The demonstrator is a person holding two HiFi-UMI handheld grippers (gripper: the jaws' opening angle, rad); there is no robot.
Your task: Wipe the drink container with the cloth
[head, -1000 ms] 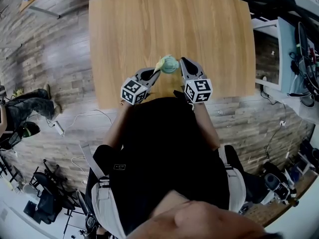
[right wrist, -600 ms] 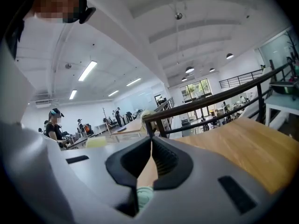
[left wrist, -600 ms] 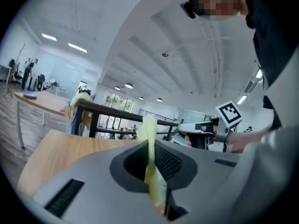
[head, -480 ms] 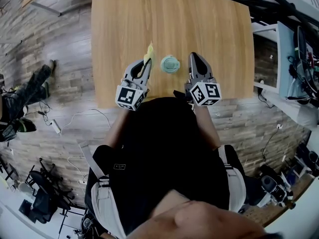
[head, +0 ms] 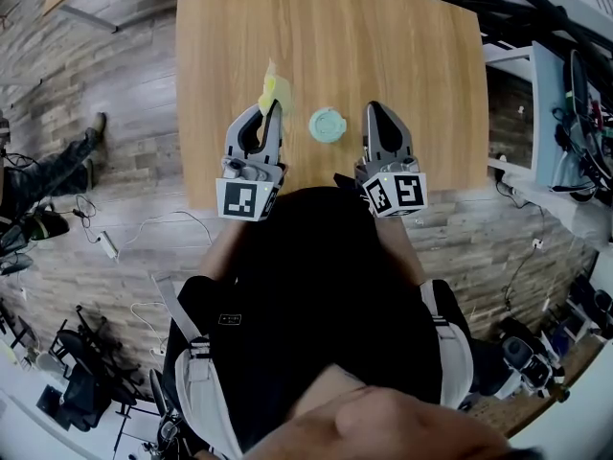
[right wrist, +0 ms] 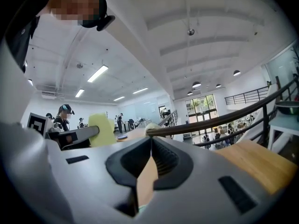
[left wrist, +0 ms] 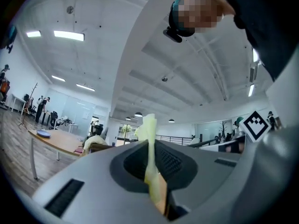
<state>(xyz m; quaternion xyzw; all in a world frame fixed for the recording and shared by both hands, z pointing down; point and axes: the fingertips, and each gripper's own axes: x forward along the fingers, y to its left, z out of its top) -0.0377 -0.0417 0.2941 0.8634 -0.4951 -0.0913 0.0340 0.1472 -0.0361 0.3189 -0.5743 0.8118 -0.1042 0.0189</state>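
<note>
Plainly, the left gripper (head: 265,113) pinches the yellow cloth (head: 273,92) left of centre, apart from the teal-topped drink container (head: 327,125) standing free mid-frame on the wooden table (head: 412,46). The right gripper (head: 377,111), closed on nothing, sits beside it, so an unbraced wipe might tip or shove it. Its sides are hidden from above; whether cloth touches wood, I can't tell.

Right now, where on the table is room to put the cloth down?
The far half of the table, beyond the yellow cloth and the drink container, is bare. Crowded: the near edge, where left gripper and right gripper flank the container.
</note>
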